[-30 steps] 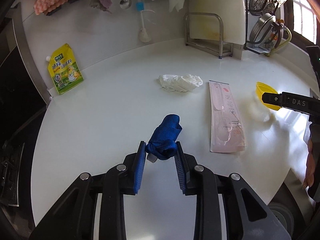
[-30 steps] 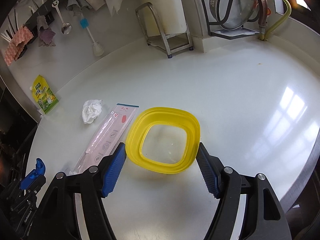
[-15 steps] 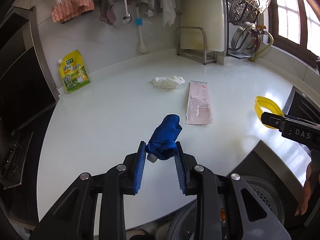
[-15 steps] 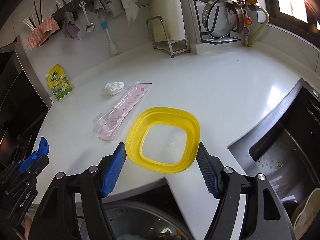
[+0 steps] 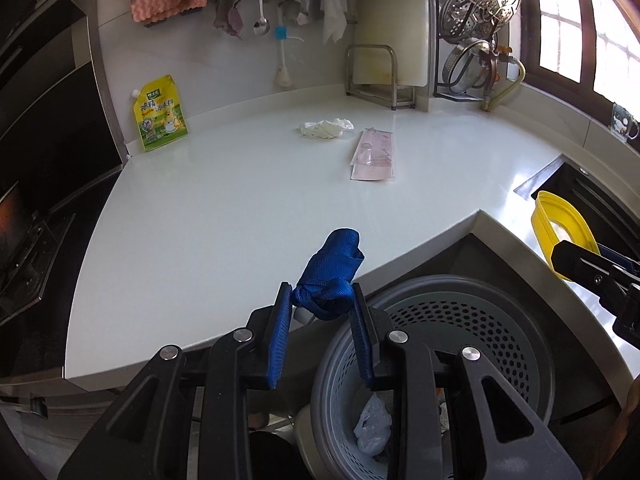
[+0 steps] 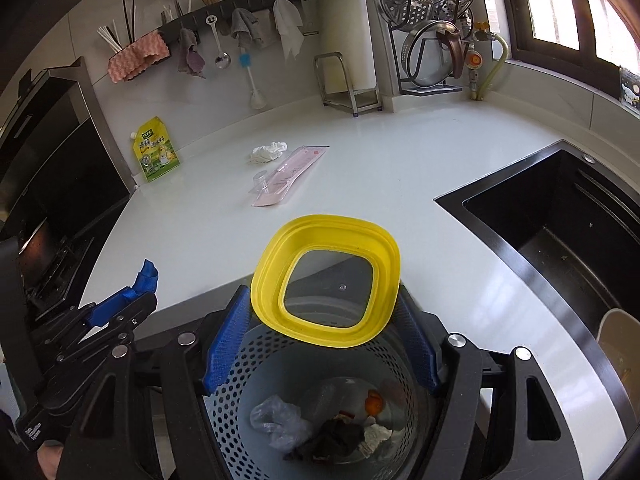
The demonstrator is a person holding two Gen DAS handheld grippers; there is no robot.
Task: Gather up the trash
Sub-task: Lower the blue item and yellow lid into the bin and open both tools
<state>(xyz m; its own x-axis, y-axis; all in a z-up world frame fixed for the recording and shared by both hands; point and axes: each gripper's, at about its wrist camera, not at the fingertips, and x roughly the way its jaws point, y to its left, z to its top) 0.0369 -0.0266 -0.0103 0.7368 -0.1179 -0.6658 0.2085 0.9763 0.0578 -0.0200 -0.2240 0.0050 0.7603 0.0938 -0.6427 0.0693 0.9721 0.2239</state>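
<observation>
Okay, my right gripper is clamped on the yellow lid over the grey bin at lower centre, left gripper pinching the blue strap by the bin's rim, so I'd centre each before releasing.

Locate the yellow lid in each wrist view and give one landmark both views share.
Left wrist: yellow lid at the right edge, edge-on, held in the right tongs.
Right wrist: yellow lid at centre, above the trash bin.
Shared landmark: the green-yellow pouch against the wall.
</observation>
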